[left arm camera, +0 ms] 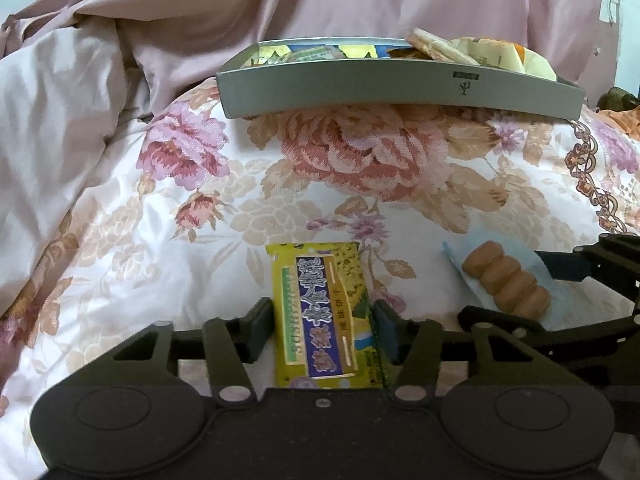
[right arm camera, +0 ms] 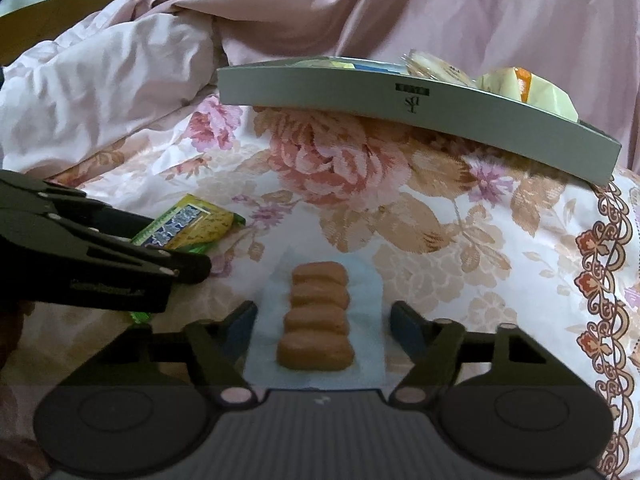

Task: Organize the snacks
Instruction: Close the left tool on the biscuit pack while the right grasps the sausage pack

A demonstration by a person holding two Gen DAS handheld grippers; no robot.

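My left gripper (left arm camera: 324, 330) has its jaws closed against the two long sides of a yellow biscuit packet (left arm camera: 322, 312), which lies flat on the flowered bedspread (left arm camera: 360, 168) near me. My right gripper (right arm camera: 324, 330) straddles a clear packet of brown cakes (right arm camera: 316, 320); its jaws stand apart, a gap showing on each side of the wrapper, so nothing is held there yet. The grey tray (left arm camera: 400, 84), already holding several snacks, sits at the far side of the bedspread, with pink bedding heaped behind it.

Risks, as I judge them: the bedspread is soft and slippery, so the thin yellow packet could buckle or slide out of my pinch as I lift. The clear wrapper is wide and loose, so my right jaws may catch only film and crush or drop the cakes. My two grippers work close together and could collide.

The left view shows the pads meeting the yellow packet's edges. The right view shows that packet only partly, behind the left gripper's side, but shows the cakes' wrapper squarely between open jaws.
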